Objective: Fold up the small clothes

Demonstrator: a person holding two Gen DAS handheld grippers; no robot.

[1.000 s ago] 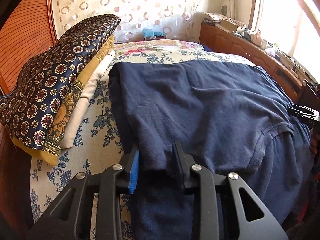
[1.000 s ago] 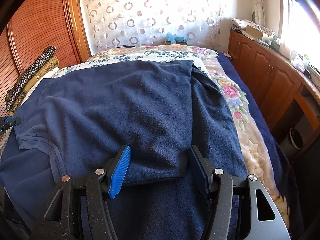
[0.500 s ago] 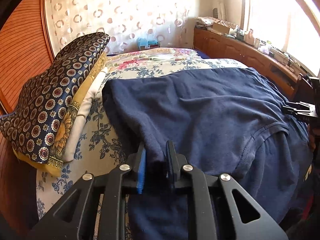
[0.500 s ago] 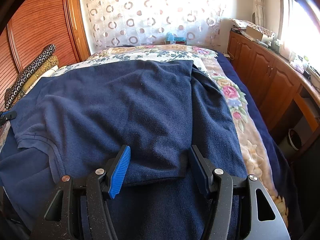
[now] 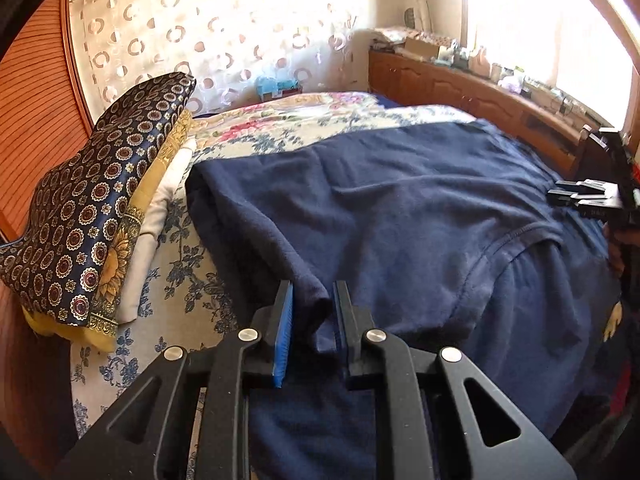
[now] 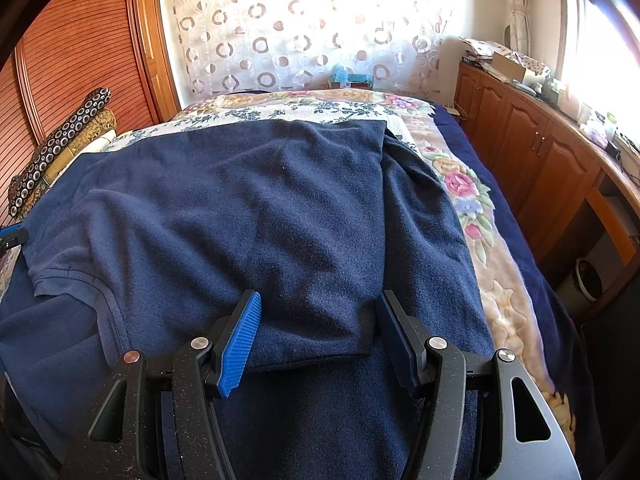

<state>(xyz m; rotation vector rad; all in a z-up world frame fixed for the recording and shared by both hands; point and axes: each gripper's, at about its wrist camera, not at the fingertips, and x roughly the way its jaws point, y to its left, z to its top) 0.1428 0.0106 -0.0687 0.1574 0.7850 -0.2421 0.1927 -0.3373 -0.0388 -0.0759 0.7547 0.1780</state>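
Floral bedspread (image 6: 460,184) bears navy garment (image 6: 260,208), left tongs (image 5: 312,300) pinching it, right tongs (image 6: 316,312) spread

Item: navy knit garment (image 6: 248,216), soft fleecy fabric w/ stitched seams. Lying spread across the floral bed cover, taking up most of it. Partly folded: one panel is lying doubled over the main body, its straight hem edge (image 6: 312,358) showing near the front. A stitched curved seam (image 5: 516,240) is showing toward one side. One corner (image 5: 316,300) is bunching up into a raised ridge, lifting off the bed; rest is lying flat w/ shallow wrinkles.
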